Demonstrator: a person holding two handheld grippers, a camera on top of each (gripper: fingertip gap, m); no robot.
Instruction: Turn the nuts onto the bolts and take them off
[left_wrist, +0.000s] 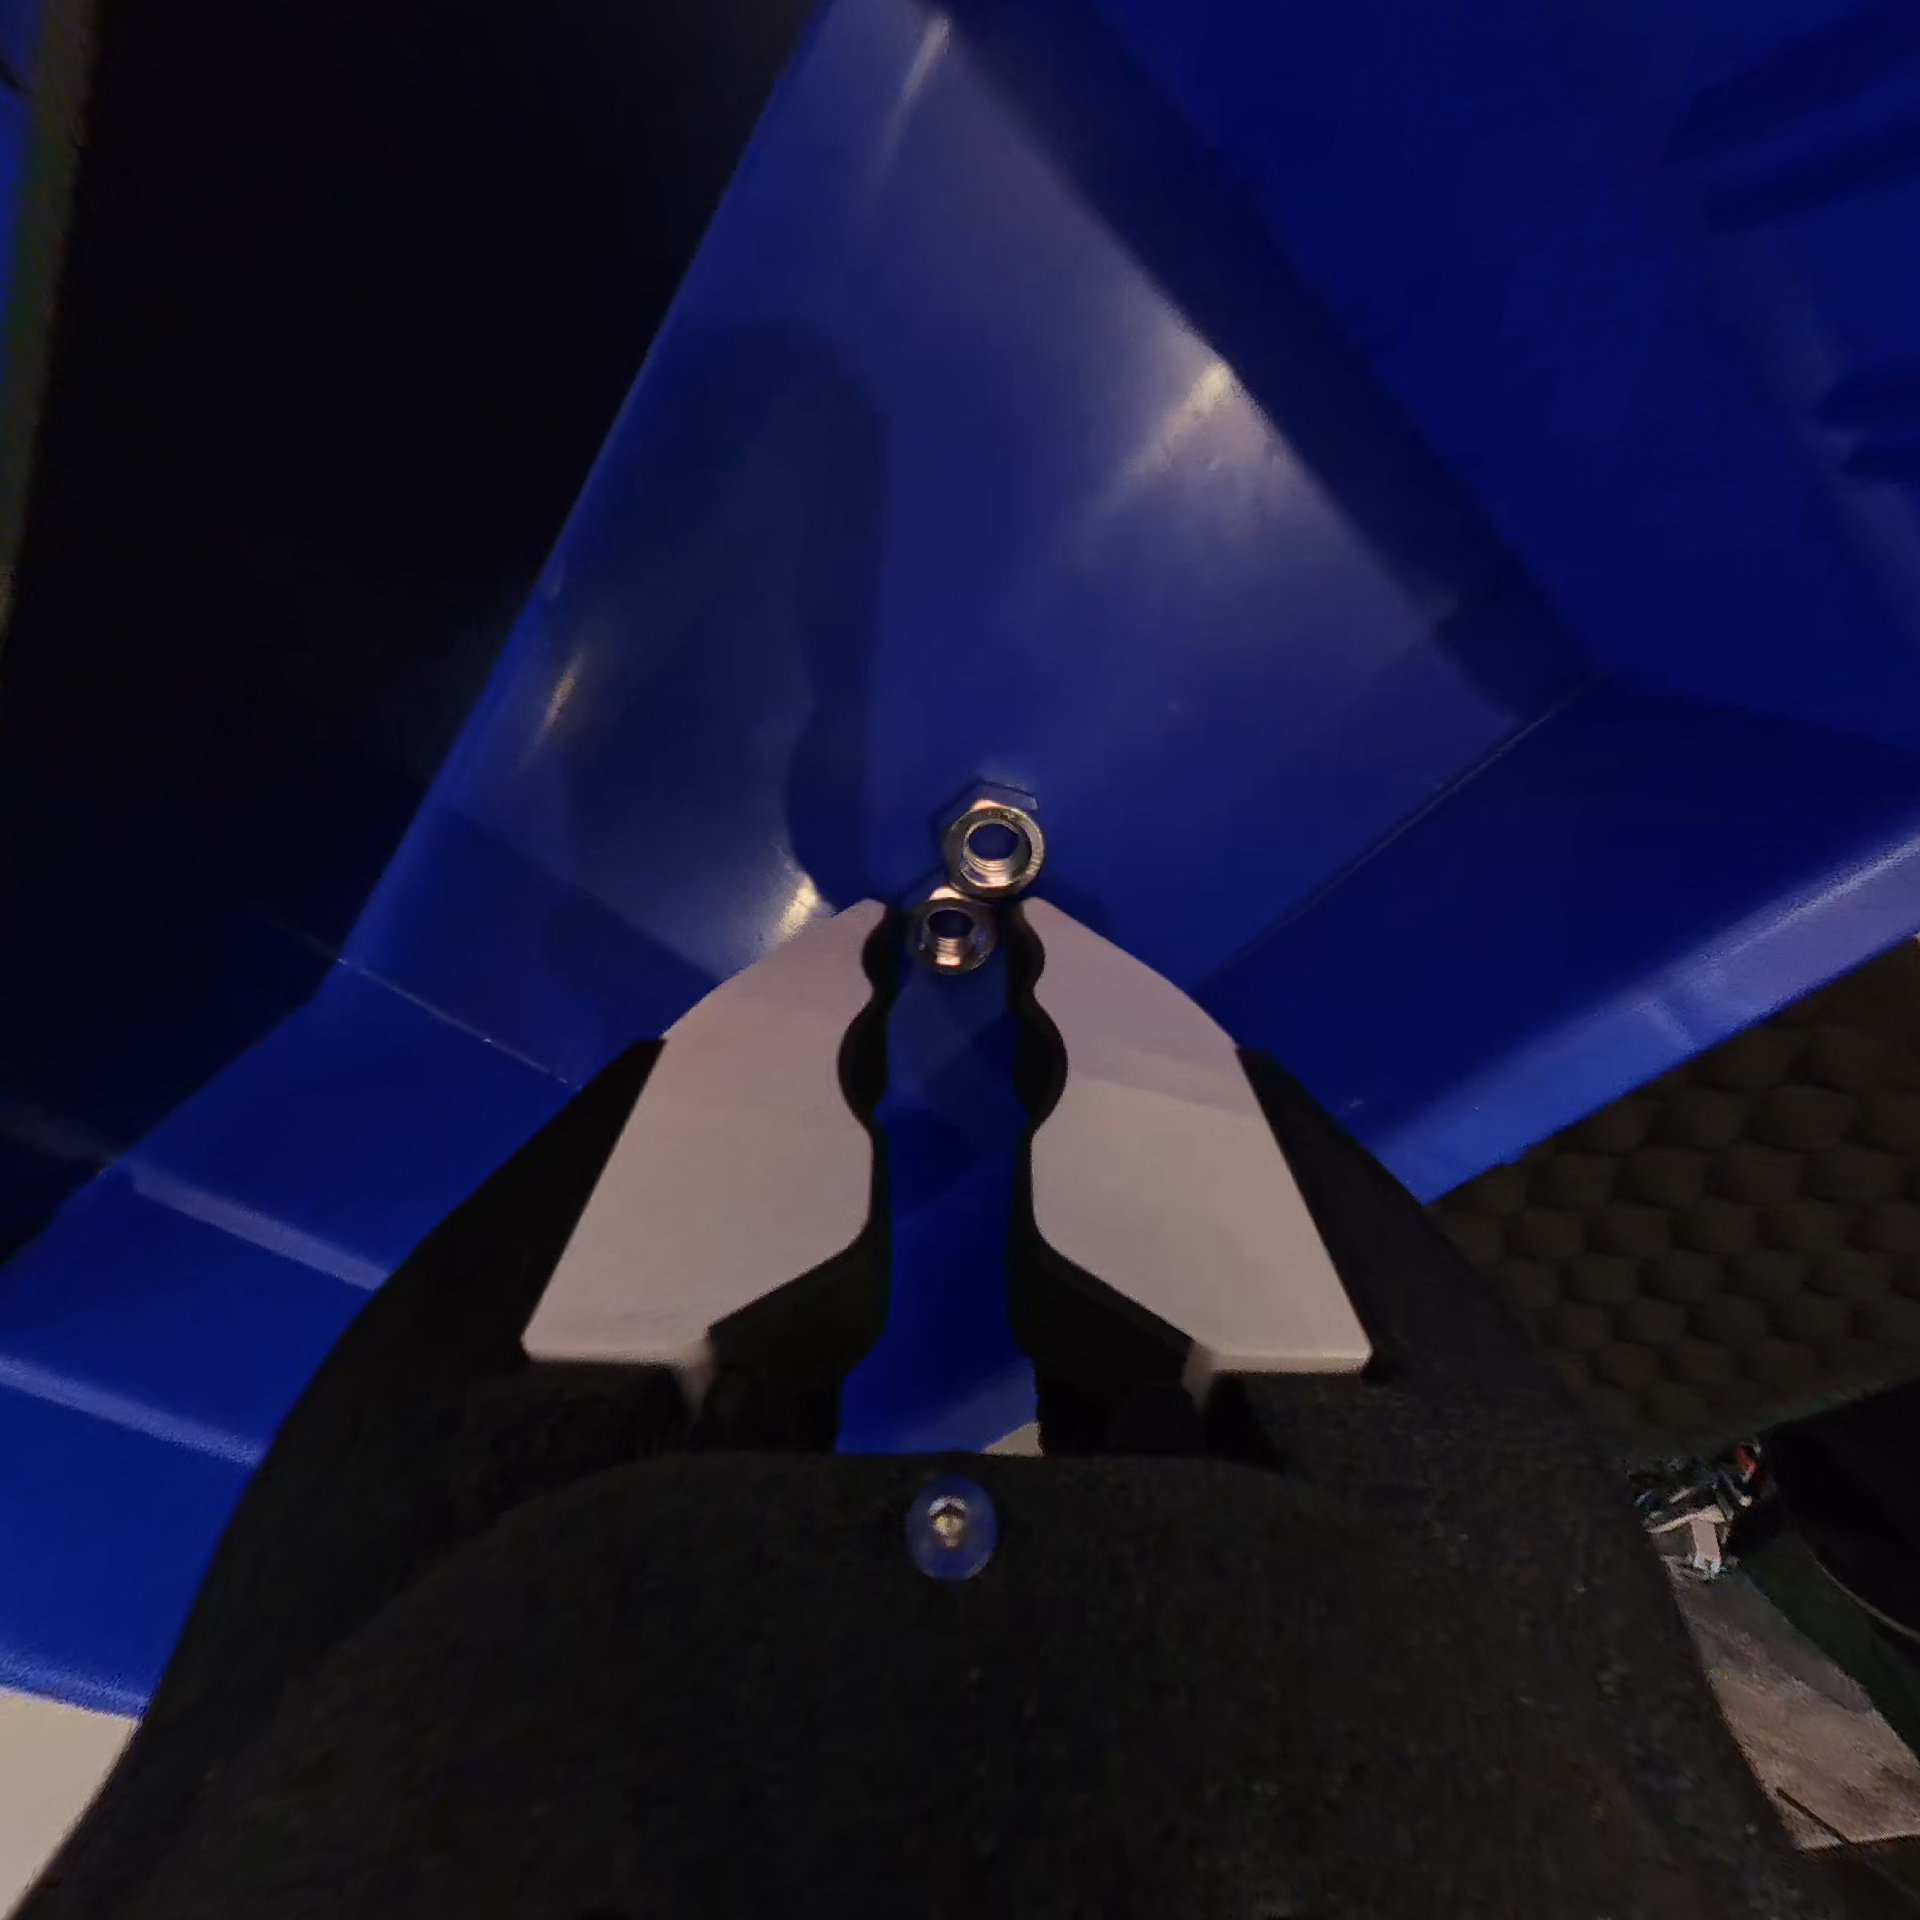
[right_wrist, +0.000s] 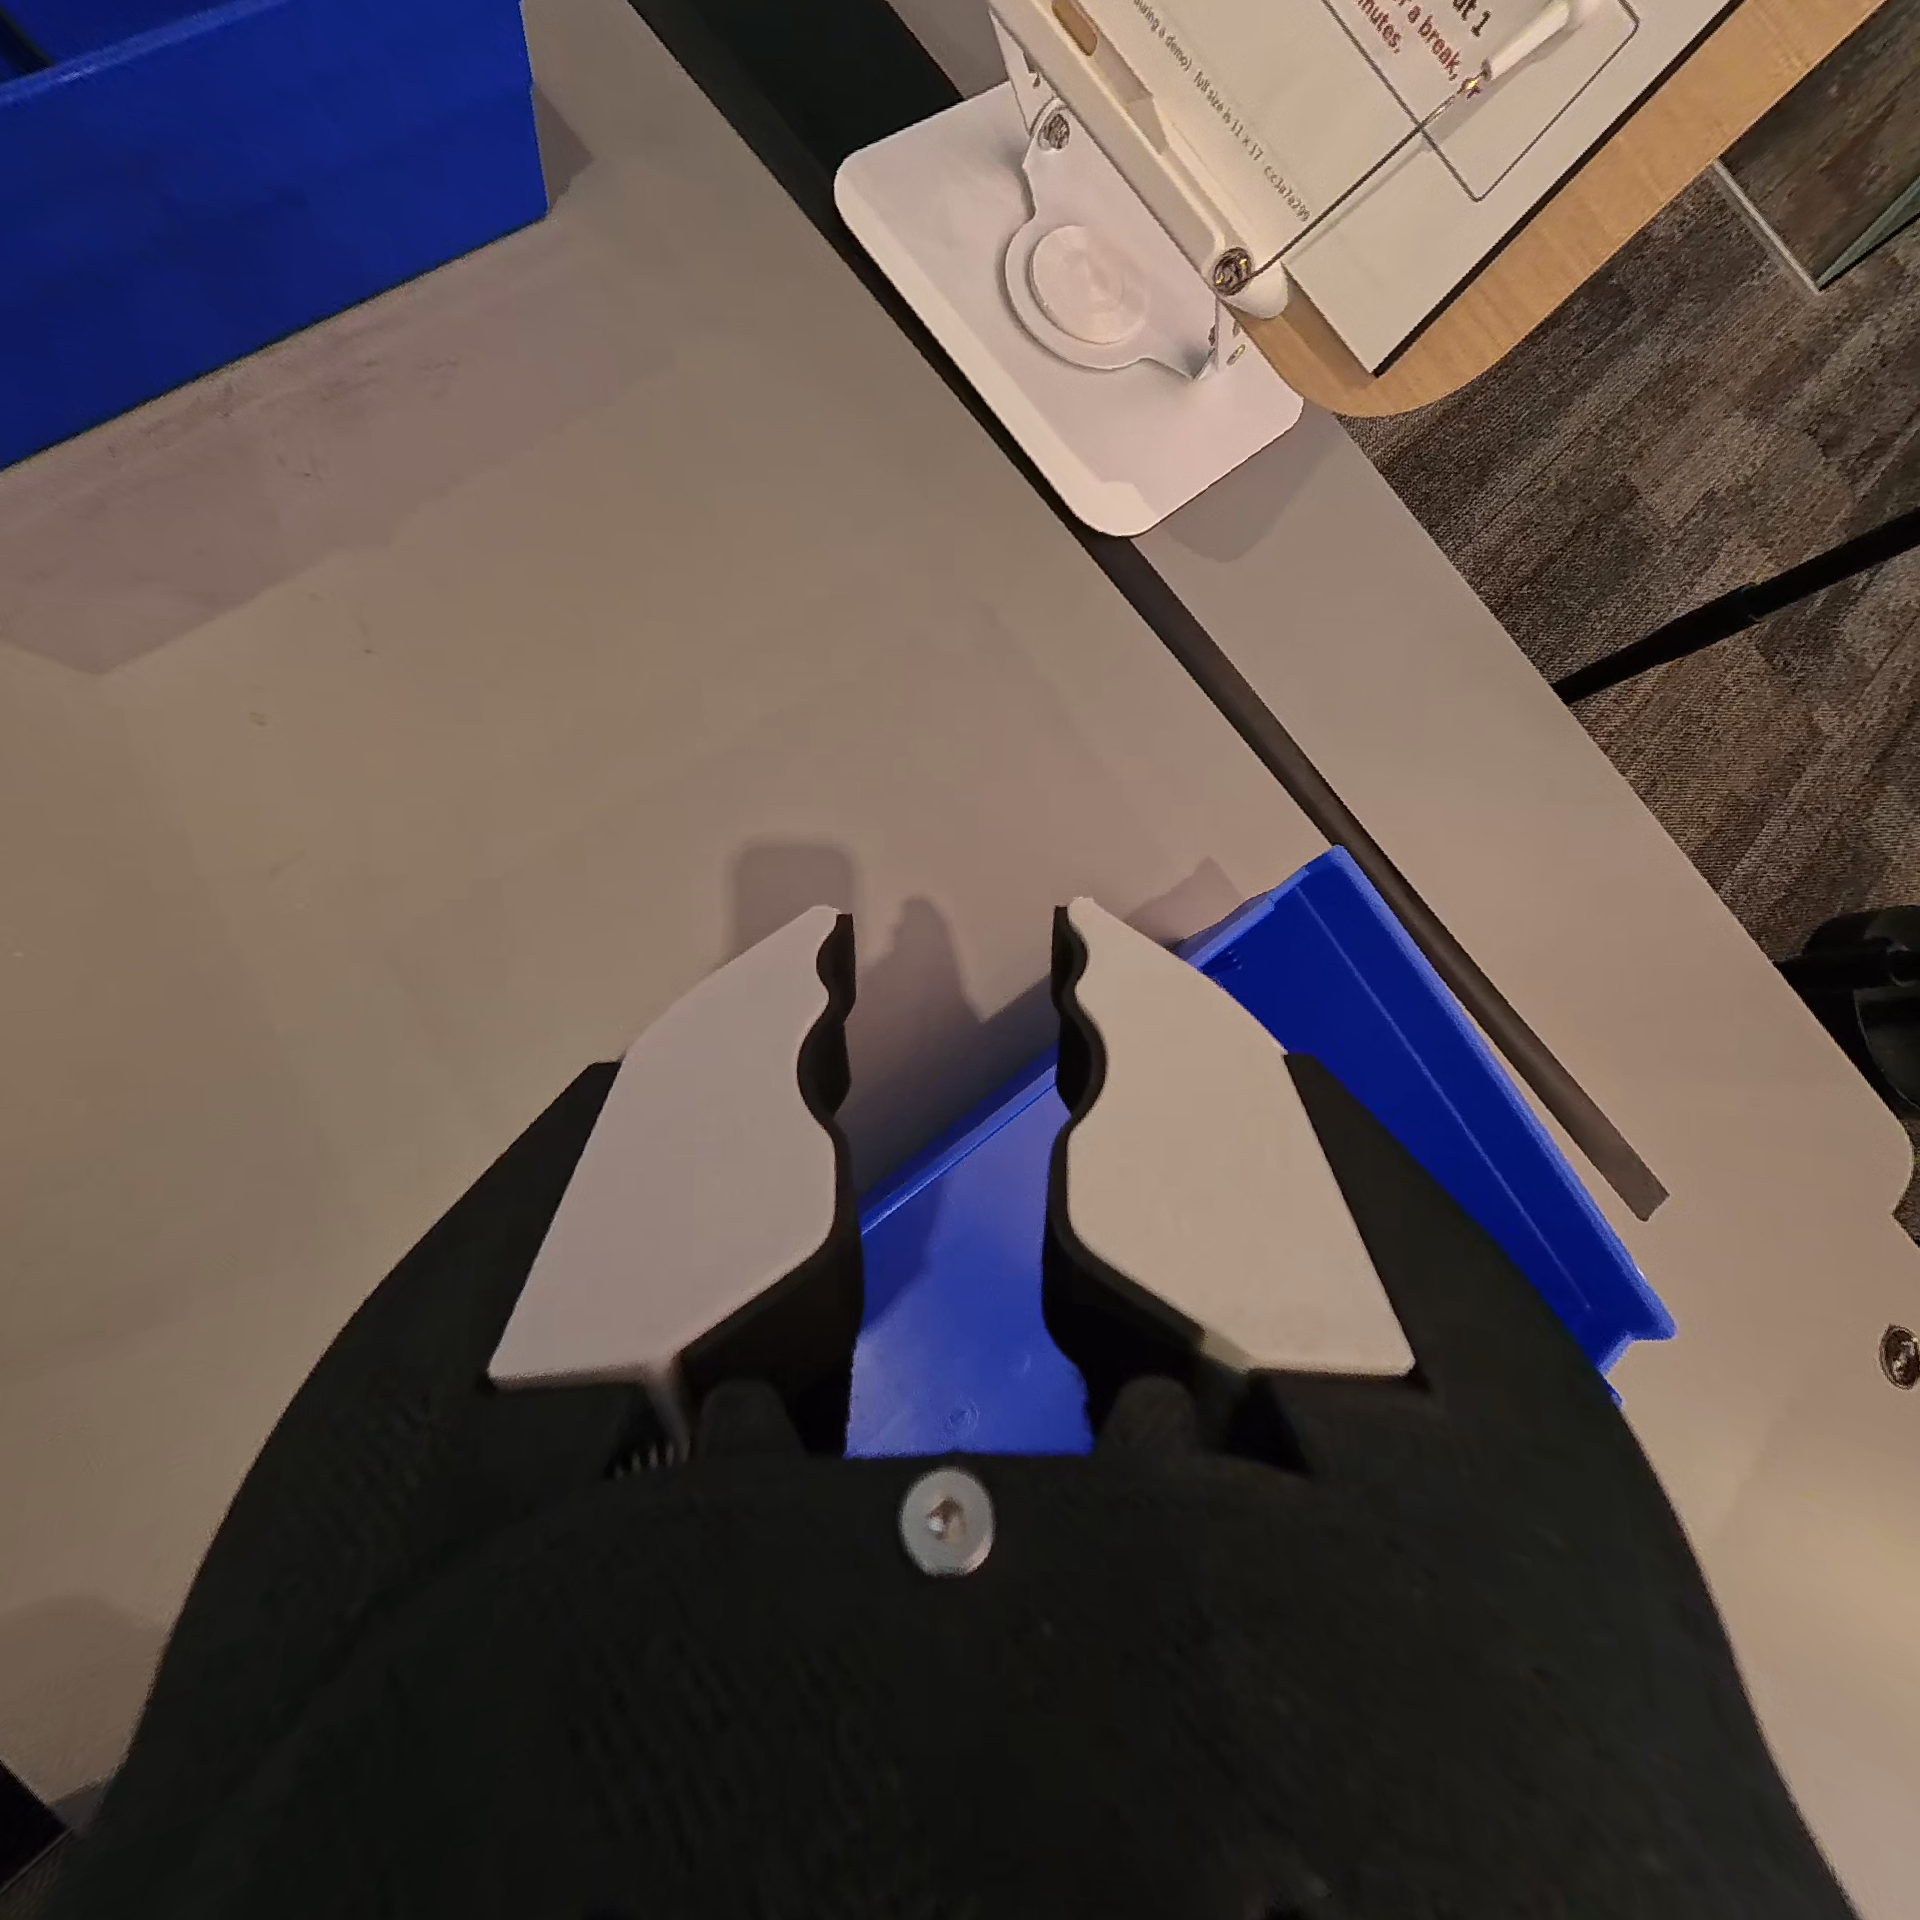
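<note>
— Where are the nuts?
— Two steel nuts (left_wrist: 971, 894) lie in the blue bin (left_wrist: 1143, 520); the left tongs (left_wrist: 956, 920), released, straddle the nearer one.
— The right tongs (right_wrist: 953, 920)?
— Released, empty, above a bin beside the tabletop (right_wrist: 416, 727) edge.

Grey bench (right_wrist: 436, 727) w/ a big blue bin (right_wrist: 239, 187) at 11 o'clock, small blue bin (right_wrist: 1382, 1060) at 4. White stand base (right_wrist: 935, 312) at 1 o'clock, sign board (right_wrist: 1382, 156) on it. Carpet floor (right_wrist: 1714, 499) at 2. Left view: blue bin interior (left_wrist: 1039, 468), black honeycomb mat (left_wrist: 1714, 1195) at 4.
</note>
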